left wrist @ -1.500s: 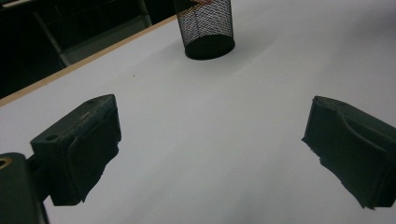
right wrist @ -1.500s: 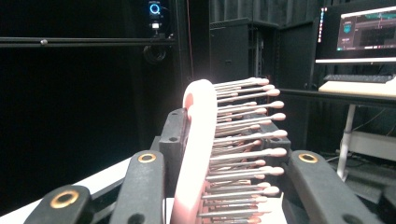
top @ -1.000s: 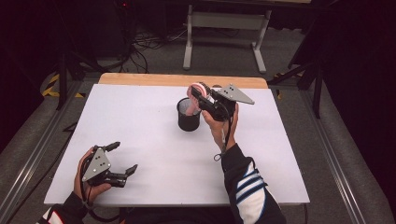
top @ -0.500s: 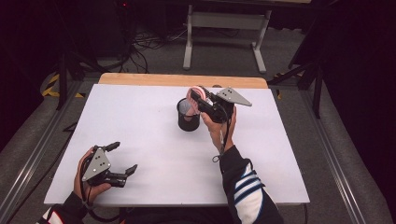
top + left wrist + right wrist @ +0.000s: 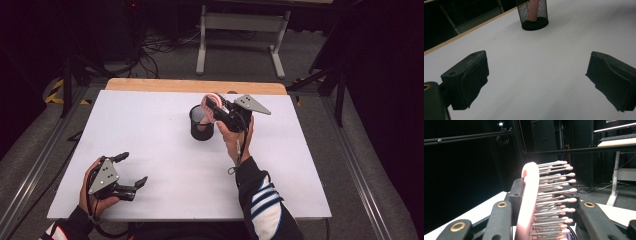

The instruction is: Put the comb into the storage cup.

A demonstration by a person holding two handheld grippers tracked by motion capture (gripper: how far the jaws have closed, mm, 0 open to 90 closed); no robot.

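Two hand-held grippers are in play. High view: your right hand-held gripper (image 5: 212,107) is clamped on a pink hairbrush (image 5: 207,109) directly over the black mesh cup (image 5: 201,123) near the far middle of the white surface (image 5: 150,145); your left hand-held gripper (image 5: 131,169) rests well short of the cup, jaws apart, empty.

Left gripper view: the brush handle (image 5: 533,10) already stands inside the cup (image 5: 534,15).

Right gripper view: jaws pinch the brush head (image 5: 530,202), bristles (image 5: 554,192) sideways.

Judgement: insertion step; next, lower and release gently so the cup doesn't tip.
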